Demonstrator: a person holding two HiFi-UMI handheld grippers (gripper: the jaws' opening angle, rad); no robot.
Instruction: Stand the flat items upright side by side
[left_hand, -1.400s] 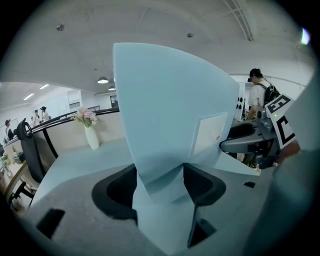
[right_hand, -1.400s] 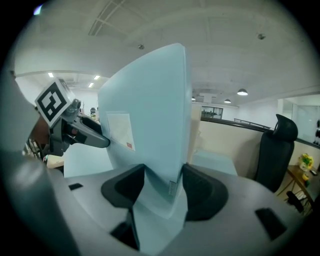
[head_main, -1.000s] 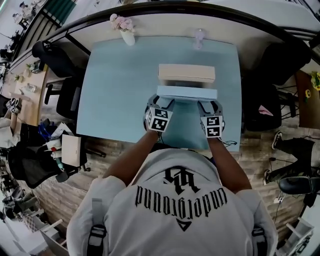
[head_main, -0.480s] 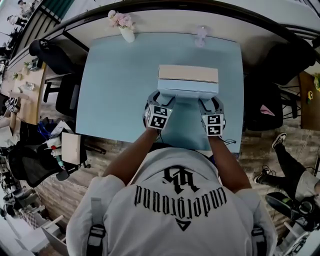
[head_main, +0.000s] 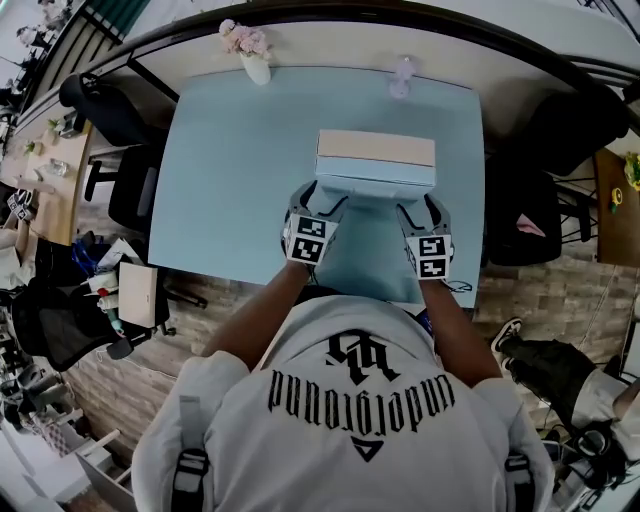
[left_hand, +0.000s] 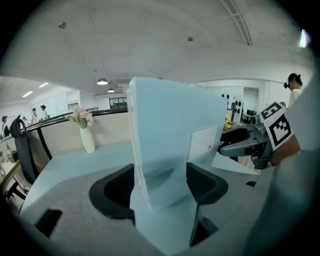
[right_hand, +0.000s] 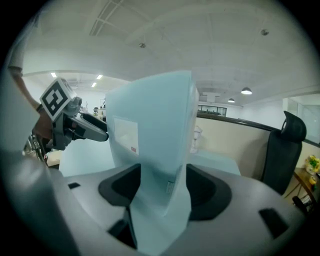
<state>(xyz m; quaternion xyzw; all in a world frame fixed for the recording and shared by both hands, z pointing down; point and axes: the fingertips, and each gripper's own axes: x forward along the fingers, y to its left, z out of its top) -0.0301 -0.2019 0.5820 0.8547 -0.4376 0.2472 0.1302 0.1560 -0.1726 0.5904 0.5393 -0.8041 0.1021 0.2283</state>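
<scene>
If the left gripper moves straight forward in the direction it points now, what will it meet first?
The light blue box, which stands upright between the jaws of the left gripper; they have just been opening. Right behind it, apparently, is the beige box.

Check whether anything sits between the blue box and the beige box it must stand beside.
Nothing visible does. In the head view the blue box stands upright against the beige box, with no gap showing. The left gripper and right gripper have just been opening their jaws, each with an end of the blue box between them.
</scene>
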